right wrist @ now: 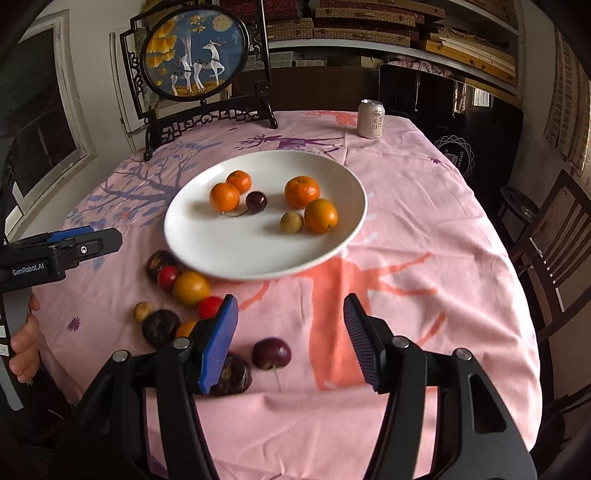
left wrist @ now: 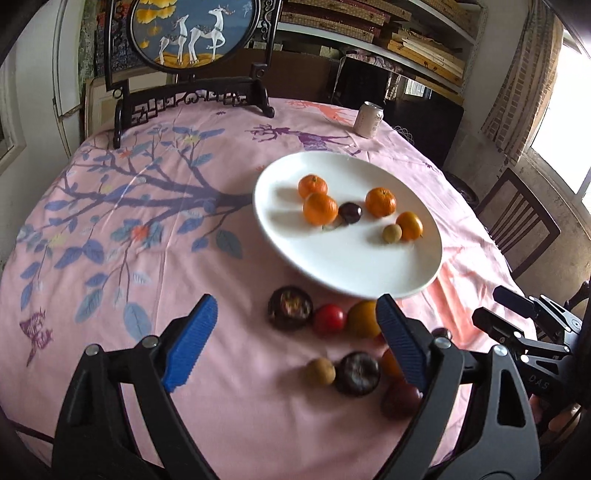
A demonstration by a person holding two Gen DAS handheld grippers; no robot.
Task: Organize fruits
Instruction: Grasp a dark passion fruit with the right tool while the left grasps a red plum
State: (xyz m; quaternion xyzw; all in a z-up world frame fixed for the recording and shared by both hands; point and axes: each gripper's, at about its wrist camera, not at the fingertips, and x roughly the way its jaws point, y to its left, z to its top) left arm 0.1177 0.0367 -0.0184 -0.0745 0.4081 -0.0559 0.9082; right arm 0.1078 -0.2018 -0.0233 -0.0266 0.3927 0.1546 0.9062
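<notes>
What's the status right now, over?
Left gripper and right gripper both open, empty. Round white plate holds six fruits; about nine loose fruits on the pink tablecloth. Nothing blocking.

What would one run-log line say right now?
left gripper: open, empty | right gripper: open, empty | plate: six fruits | more fruit on tablecloth

A pink cloth covers the desk, with shelves upper right, a dark wooden chair at right, and a bright window far right.
</notes>
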